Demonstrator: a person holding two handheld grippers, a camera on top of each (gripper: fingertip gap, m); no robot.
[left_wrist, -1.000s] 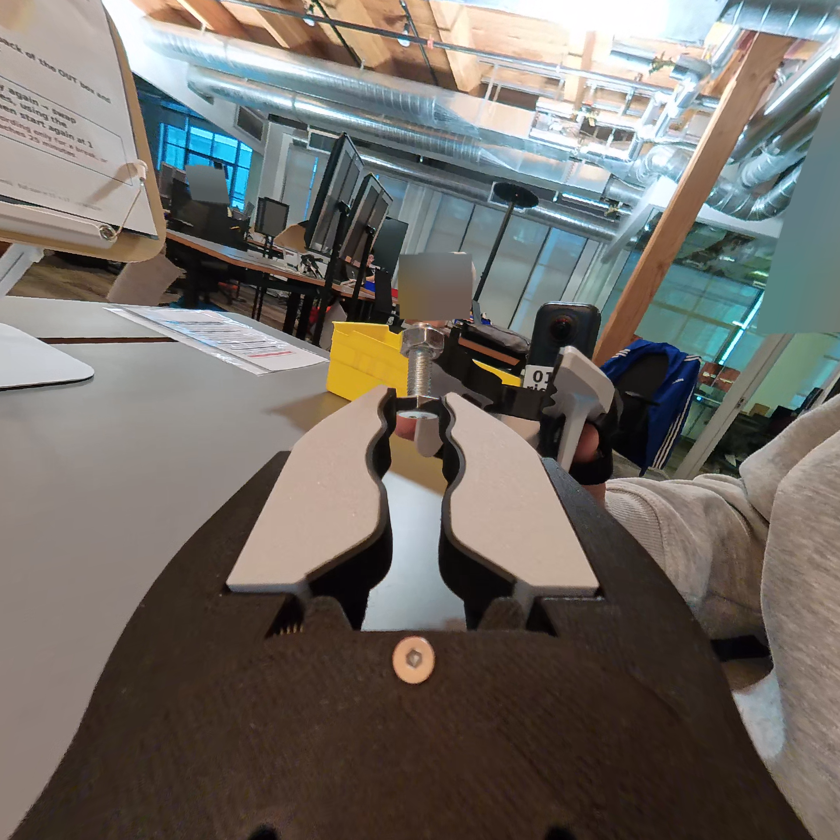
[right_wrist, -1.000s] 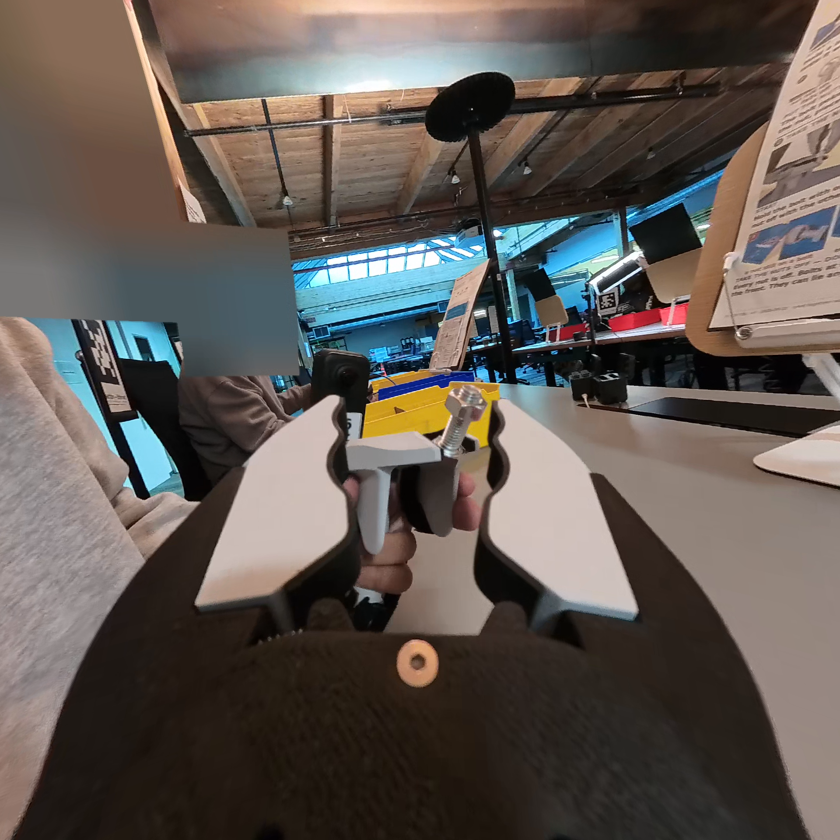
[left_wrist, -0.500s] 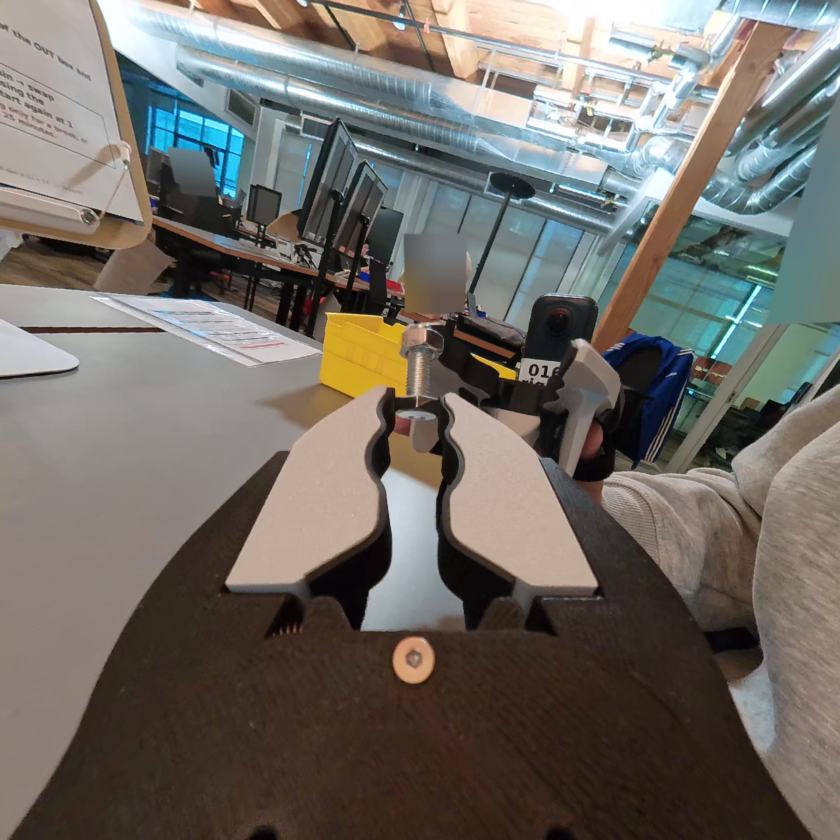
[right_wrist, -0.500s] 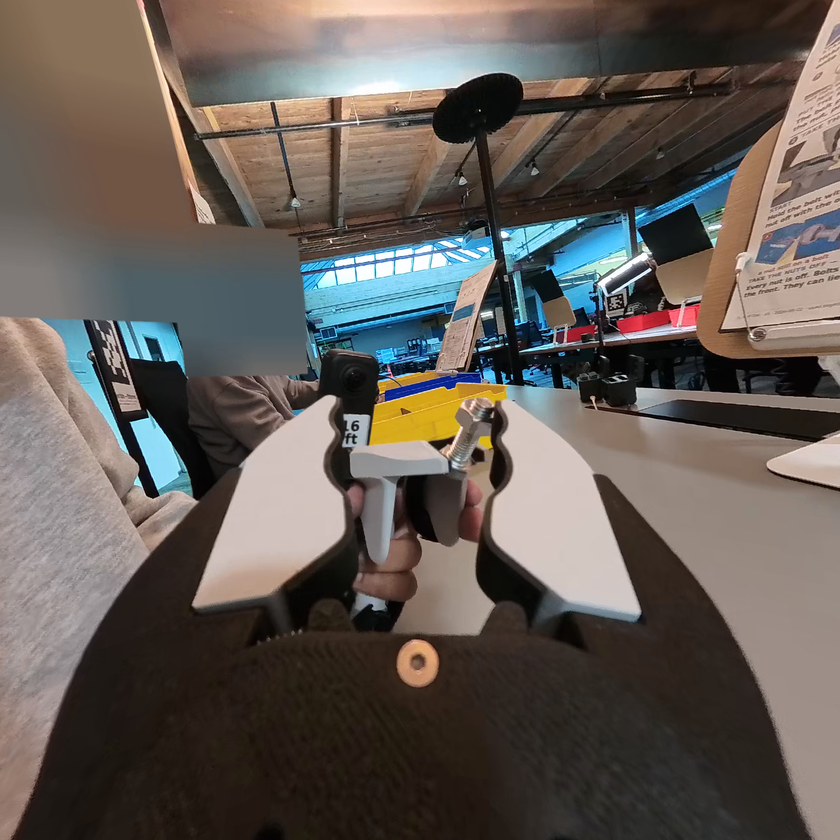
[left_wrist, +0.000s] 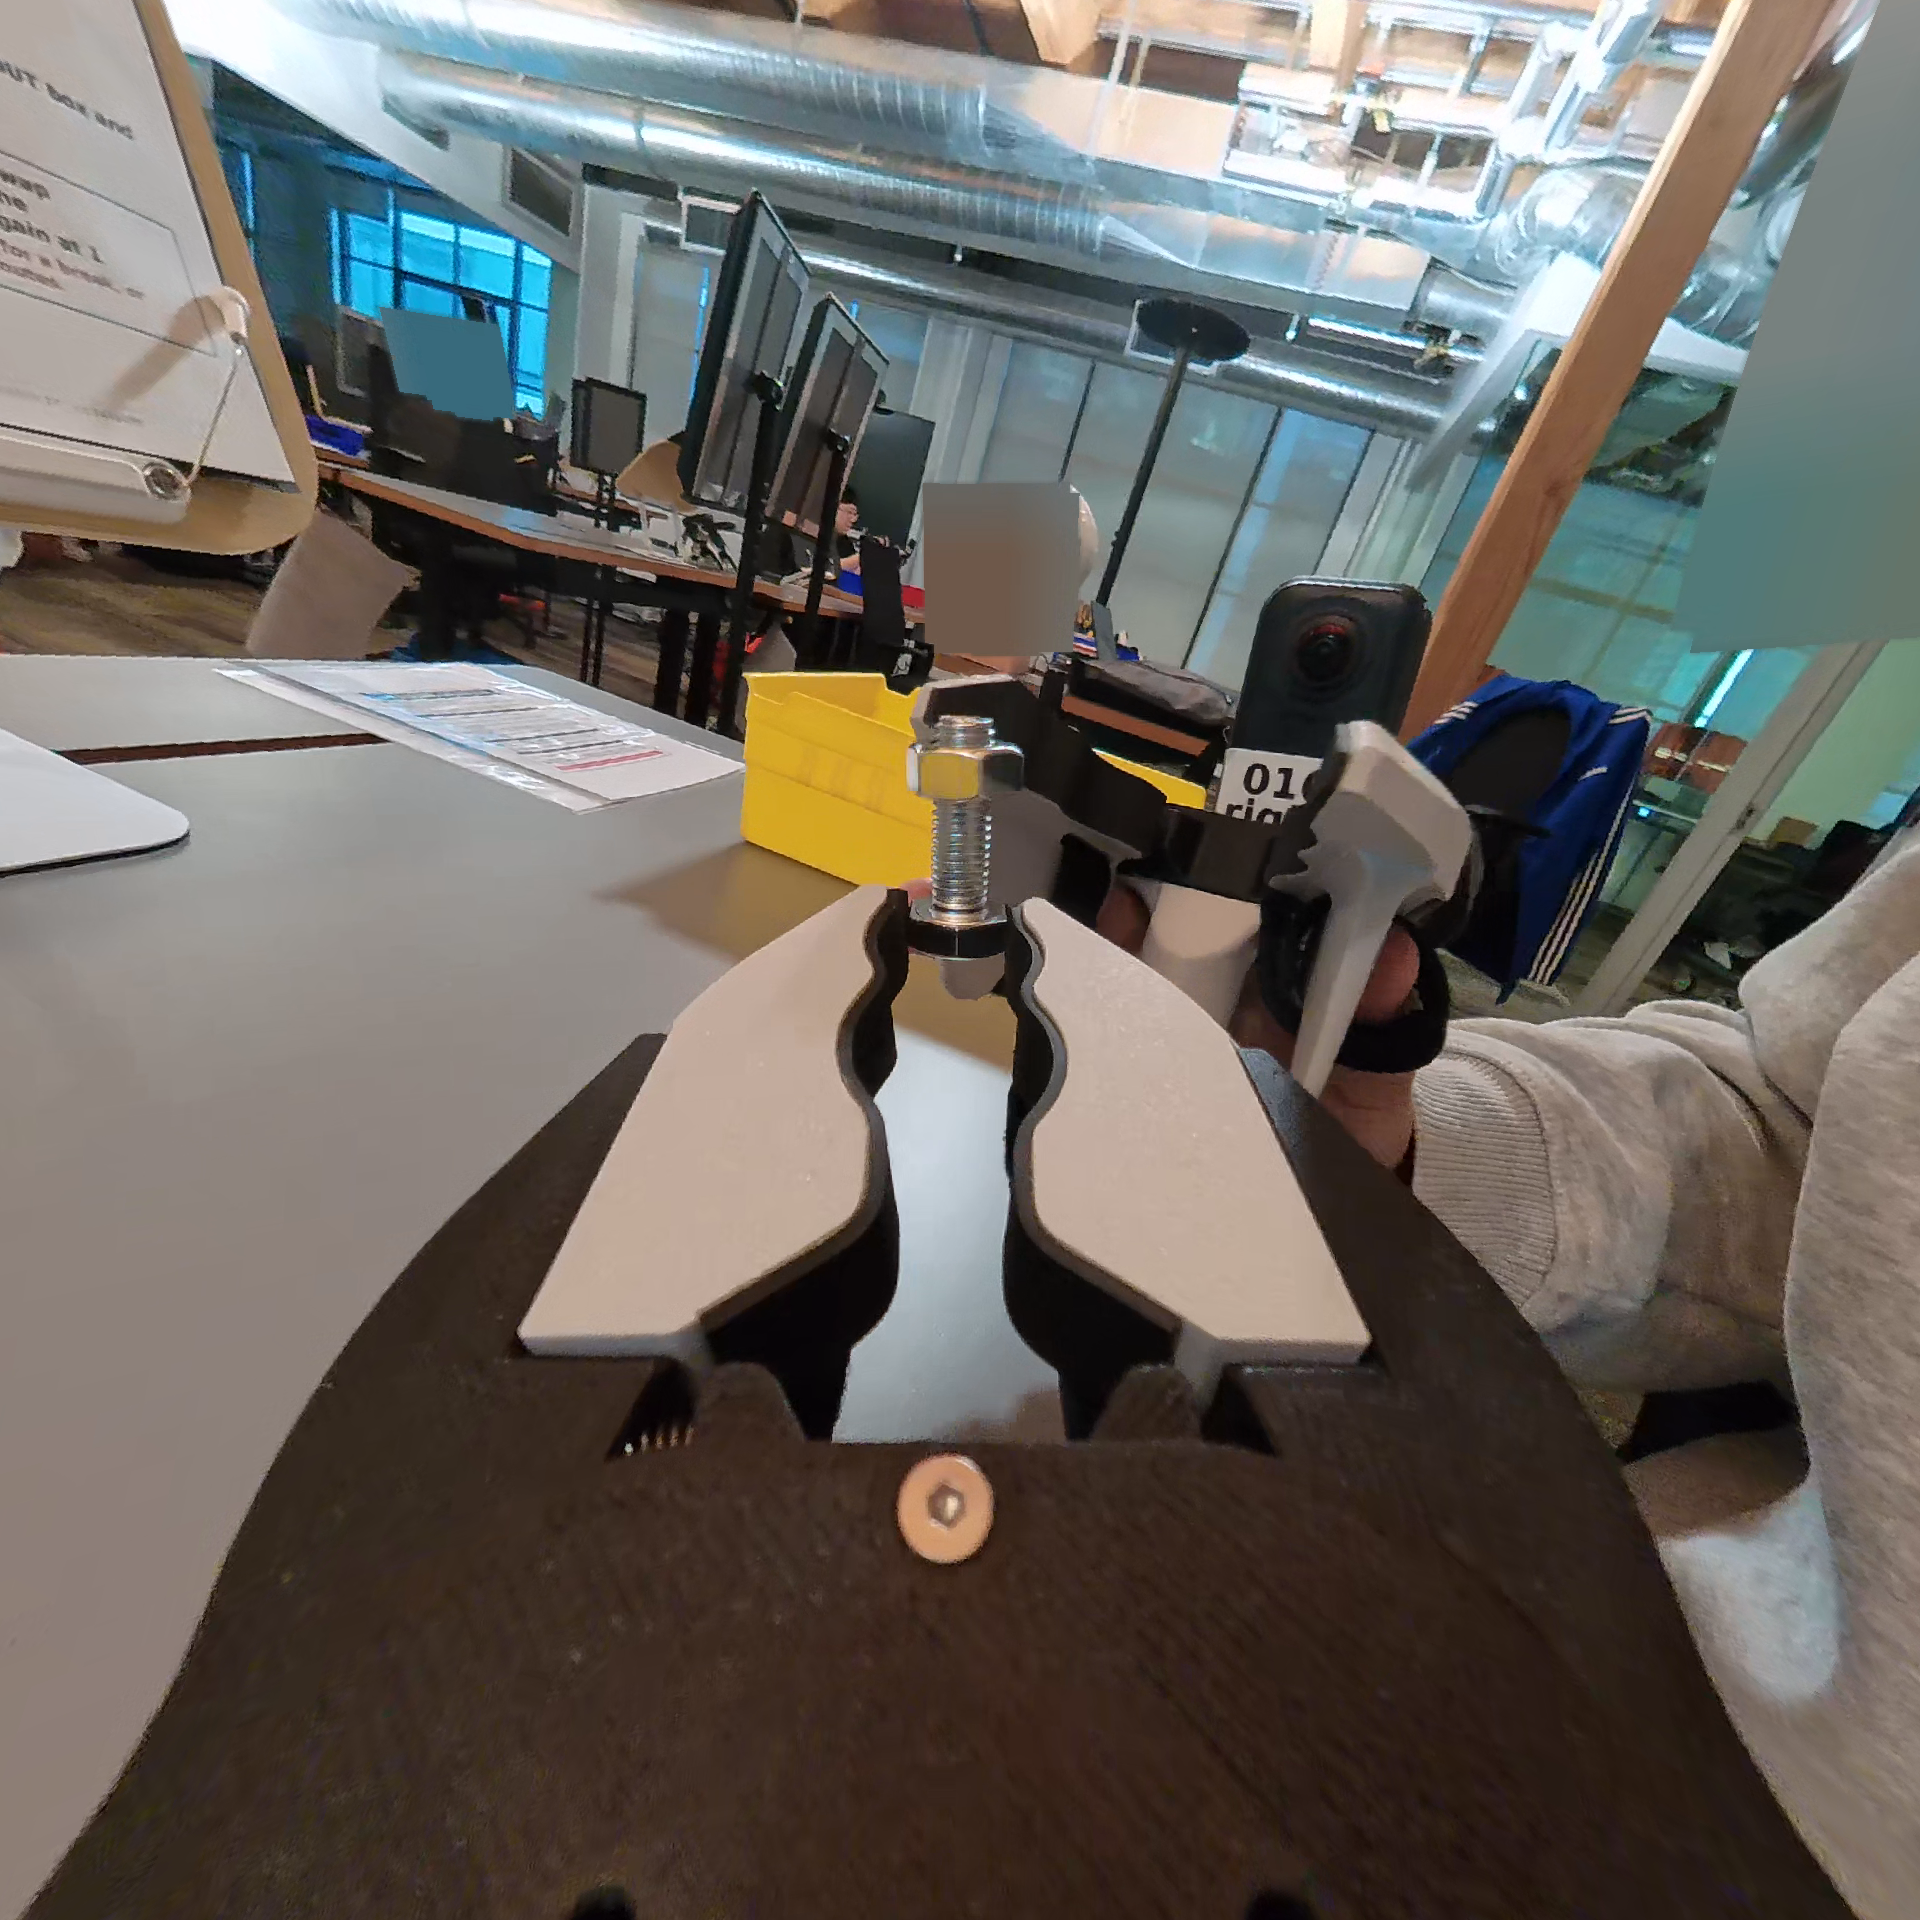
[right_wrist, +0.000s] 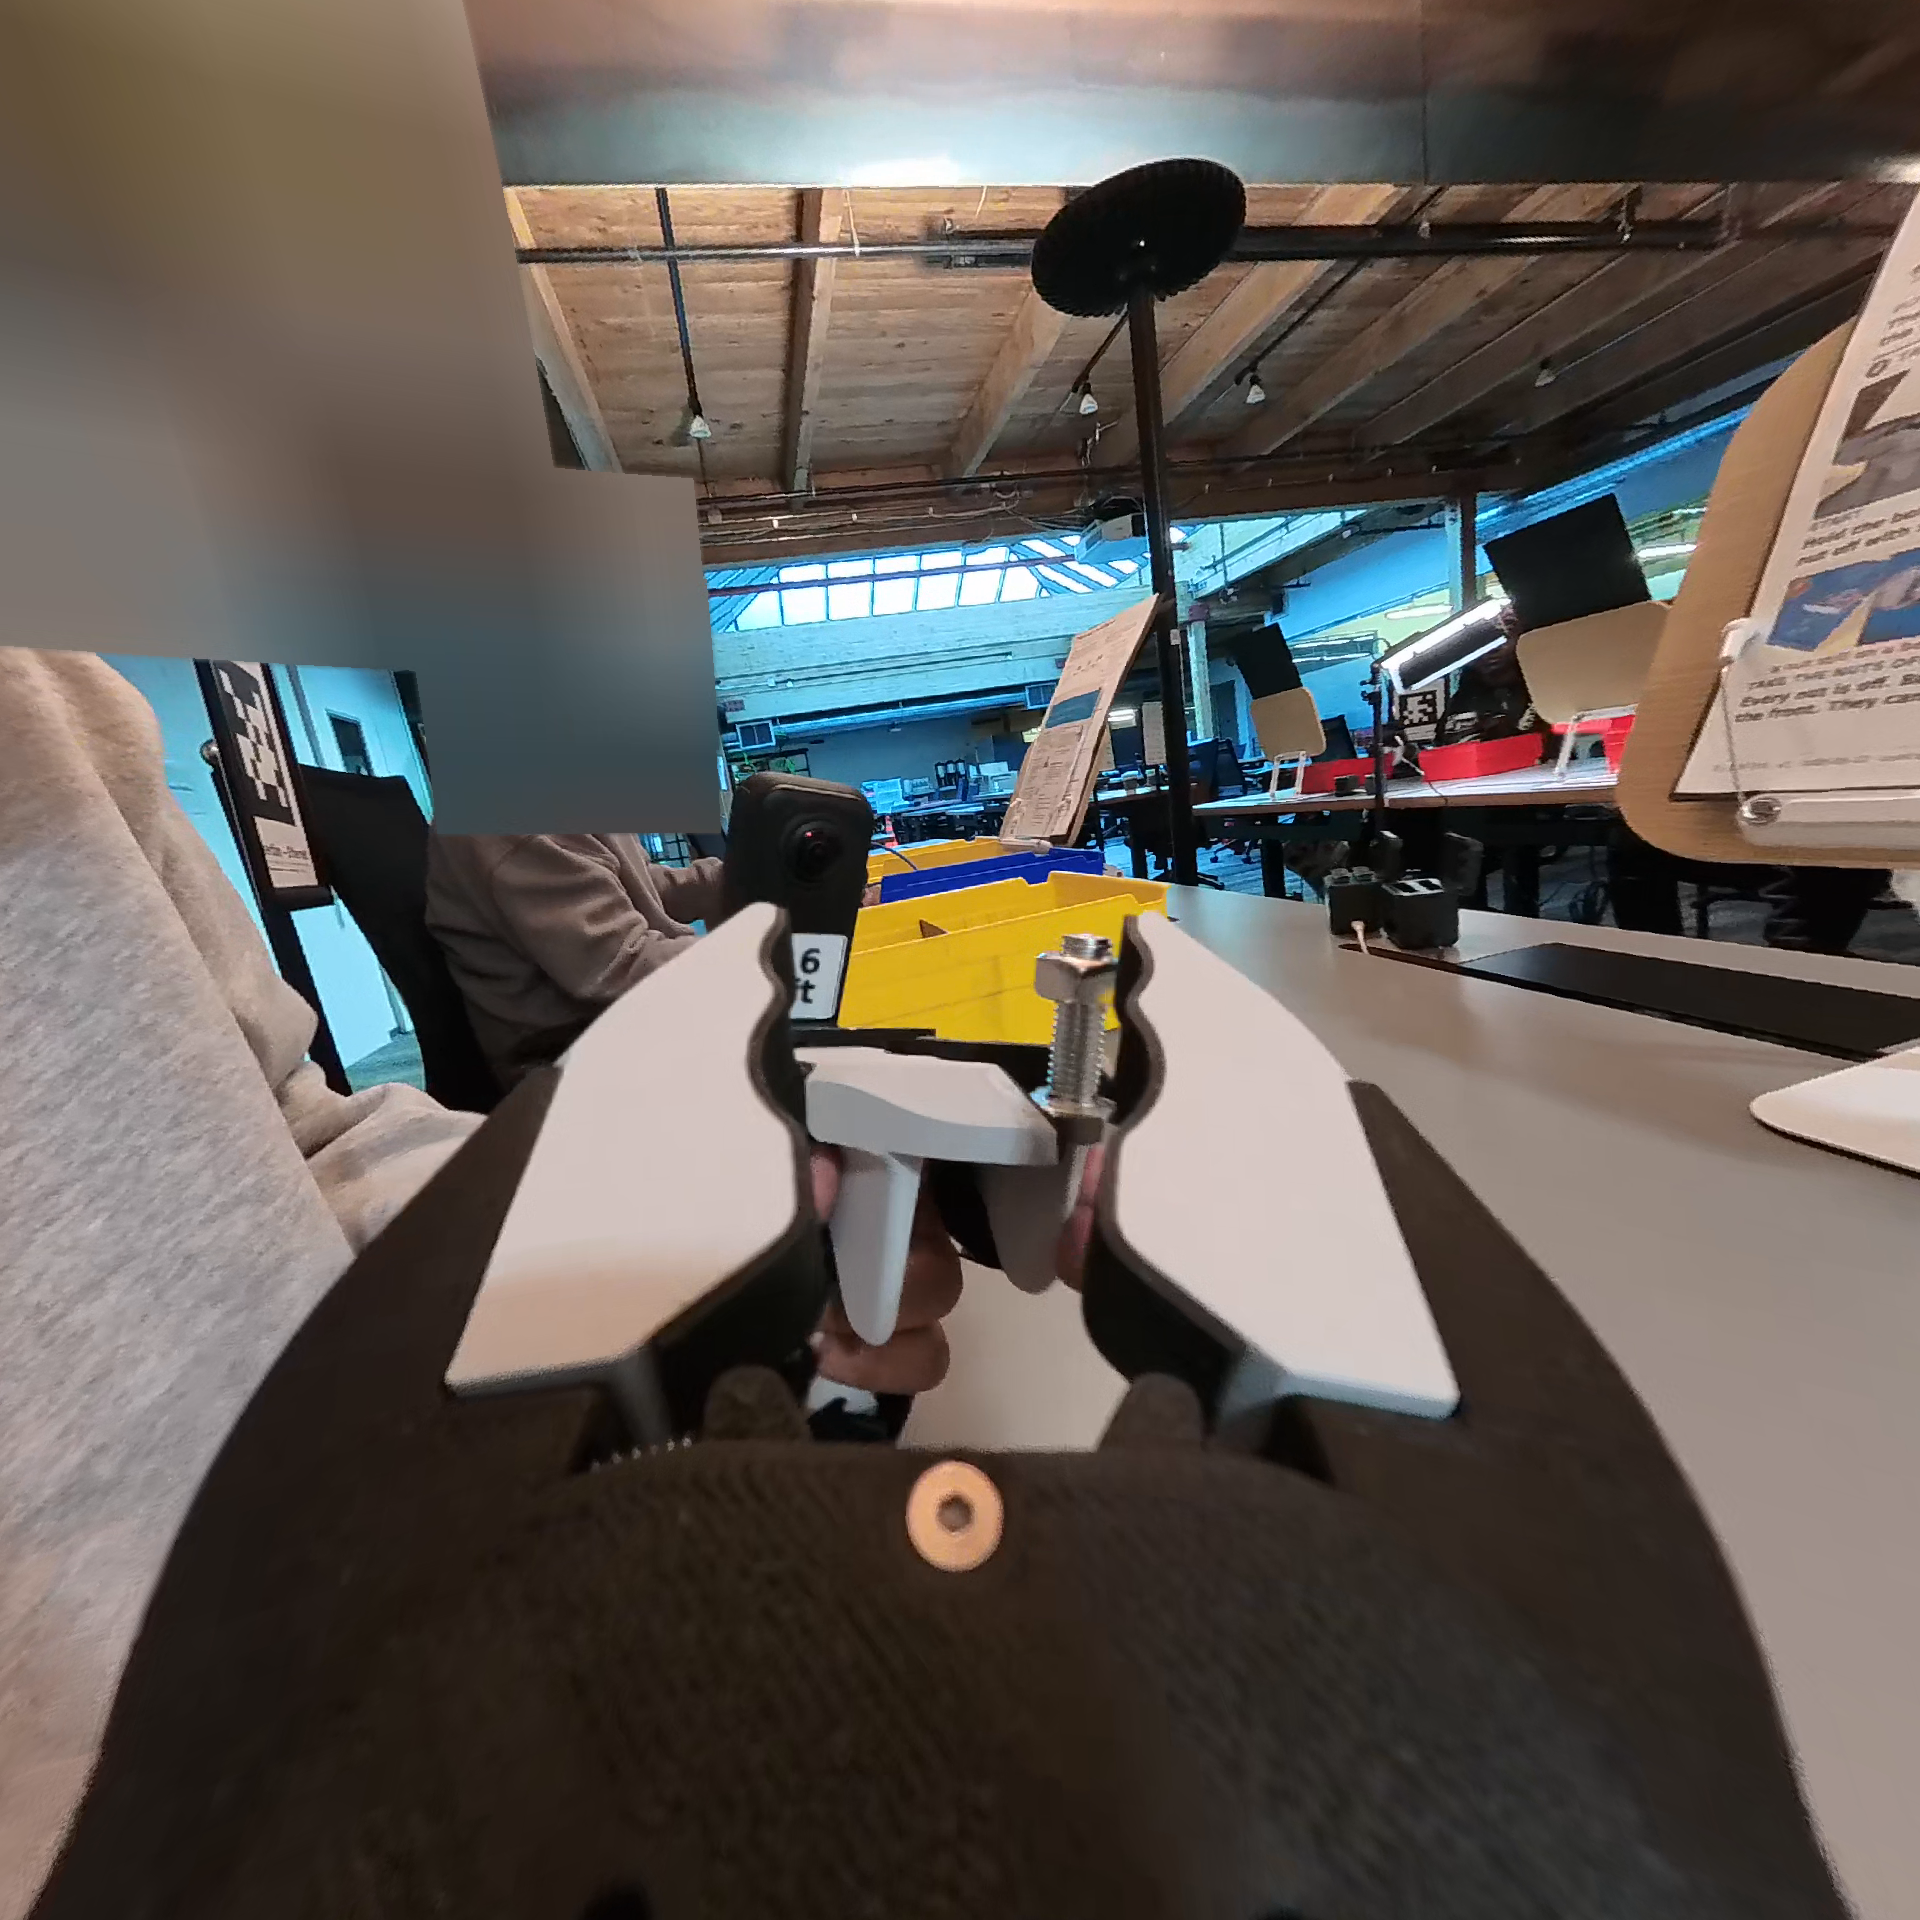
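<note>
My left gripper (left_wrist: 956, 935) is shut on the head end of a silver bolt (left_wrist: 959, 862). The bolt stands upright above the fingertips, with a hex nut (left_wrist: 951, 771) near its top. My right gripper (right_wrist: 951, 935) is open, with its fingers on either side of the bolt (right_wrist: 1081, 1029). The nut (right_wrist: 1075, 975) lies close against the inner side of its right finger. In the left wrist view, one right gripper finger (left_wrist: 1003, 771) is at the nut and the other (left_wrist: 1371, 831) stands well off to the right.
Both grippers are above a grey table (left_wrist: 312, 987). A yellow bin (left_wrist: 821, 769) stands just behind the bolt, with a blue bin (right_wrist: 987, 868) beyond it. A document stand (left_wrist: 125, 312) with a white base (left_wrist: 62, 810) and a laminated sheet (left_wrist: 488, 727) are at the left. A grey sleeve (left_wrist: 1662, 1143) is at the right. Left tips to right tips: about 4 centimetres.
In the right wrist view the bolt has gone from tilted to upright and now sits closer to the right finger. The left gripper has kept its grip on the bolt.
</note>
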